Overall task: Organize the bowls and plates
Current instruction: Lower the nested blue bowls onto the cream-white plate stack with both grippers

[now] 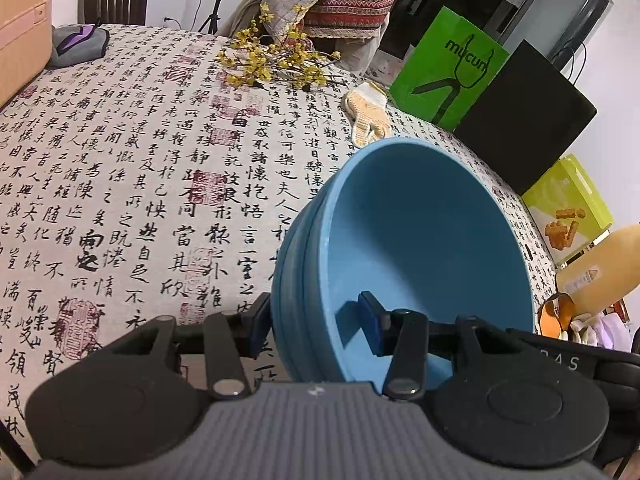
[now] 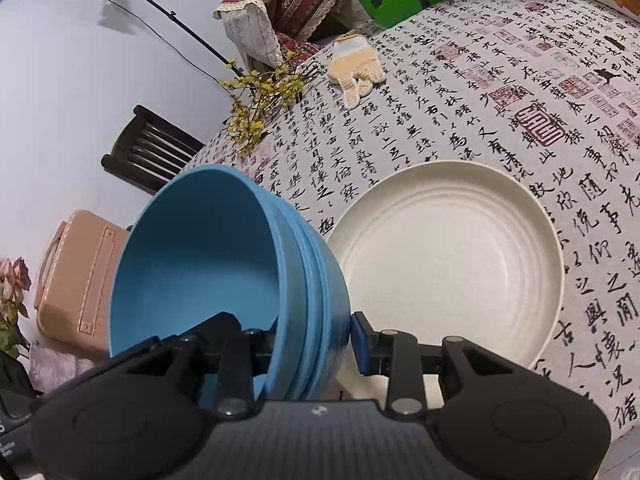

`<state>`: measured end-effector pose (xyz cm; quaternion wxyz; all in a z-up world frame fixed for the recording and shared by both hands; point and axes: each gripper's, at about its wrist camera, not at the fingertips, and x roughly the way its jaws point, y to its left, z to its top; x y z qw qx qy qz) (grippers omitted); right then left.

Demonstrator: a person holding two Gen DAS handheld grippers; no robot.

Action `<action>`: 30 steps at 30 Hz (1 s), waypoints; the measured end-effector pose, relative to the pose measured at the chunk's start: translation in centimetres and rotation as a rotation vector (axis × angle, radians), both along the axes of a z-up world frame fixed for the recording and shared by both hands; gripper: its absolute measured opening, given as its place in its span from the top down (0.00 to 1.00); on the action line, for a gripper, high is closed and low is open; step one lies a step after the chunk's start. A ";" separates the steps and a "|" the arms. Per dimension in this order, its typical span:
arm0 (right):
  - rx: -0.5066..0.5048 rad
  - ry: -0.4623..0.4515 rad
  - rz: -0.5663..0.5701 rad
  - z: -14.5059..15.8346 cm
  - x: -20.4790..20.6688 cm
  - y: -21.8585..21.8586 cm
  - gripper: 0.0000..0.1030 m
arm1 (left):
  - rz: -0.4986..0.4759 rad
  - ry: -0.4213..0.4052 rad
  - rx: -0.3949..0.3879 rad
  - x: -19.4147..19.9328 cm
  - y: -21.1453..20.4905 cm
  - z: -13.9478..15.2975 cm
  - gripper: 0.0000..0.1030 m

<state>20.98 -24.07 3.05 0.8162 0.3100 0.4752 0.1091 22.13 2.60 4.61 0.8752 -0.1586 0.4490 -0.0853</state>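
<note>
Left wrist view: left gripper pinching the blue bowl stack by its rim, tilted above the tablecloth. Right gripper clamping the rim too, beside the white plate.

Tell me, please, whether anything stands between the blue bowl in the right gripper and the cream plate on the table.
Nothing visible does. The right gripper holds the blue bowl by its wall, tilted, beside the cream plate, which lies empty on the calligraphy tablecloth. The knitted glove lies well beyond it.
</note>
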 end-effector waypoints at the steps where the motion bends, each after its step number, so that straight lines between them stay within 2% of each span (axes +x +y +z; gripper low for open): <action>1: 0.001 0.000 -0.001 0.0 0.0 -0.2 0.70 | -0.002 0.000 0.001 0.0 -0.2 0.0 0.55; 30: 0.008 0.021 -0.027 -1.5 0.7 -5.9 0.70 | -0.040 0.034 0.005 1.4 -5.8 -1.1 0.55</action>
